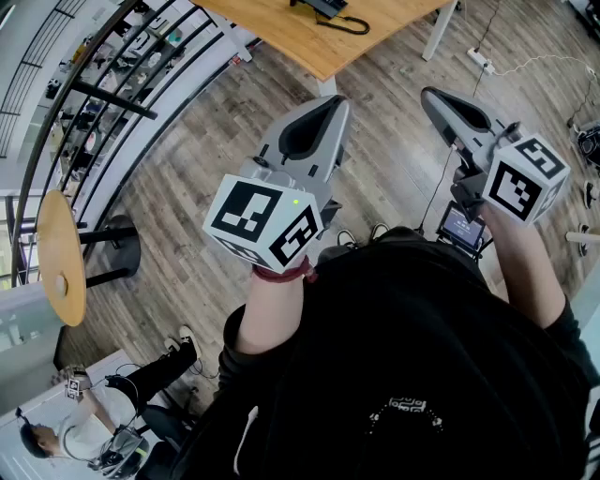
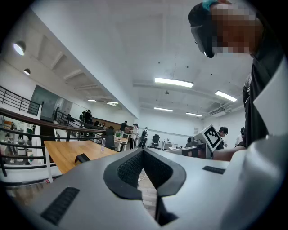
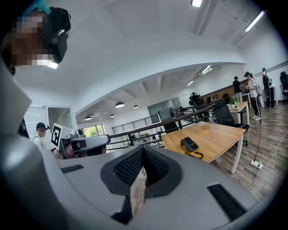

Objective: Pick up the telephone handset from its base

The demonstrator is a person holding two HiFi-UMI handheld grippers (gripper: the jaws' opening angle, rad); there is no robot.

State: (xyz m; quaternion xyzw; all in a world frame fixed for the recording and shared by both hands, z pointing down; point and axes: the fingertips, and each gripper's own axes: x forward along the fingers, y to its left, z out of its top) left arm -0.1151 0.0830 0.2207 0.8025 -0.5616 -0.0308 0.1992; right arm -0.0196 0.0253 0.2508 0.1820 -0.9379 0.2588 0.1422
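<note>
The black telephone, its handset on the base and a coiled cord beside it, lies on a wooden table well ahead of me. It also shows small in the right gripper view and in the left gripper view. My left gripper is held up in front of my chest, jaws shut, nothing between them. My right gripper is beside it, also shut and empty. Both are far from the phone.
A dark metal railing runs along the left. A round wooden top on a black stand is at the left. A power strip and cables lie on the plank floor. A bottle stands on the table. A person sits at lower left.
</note>
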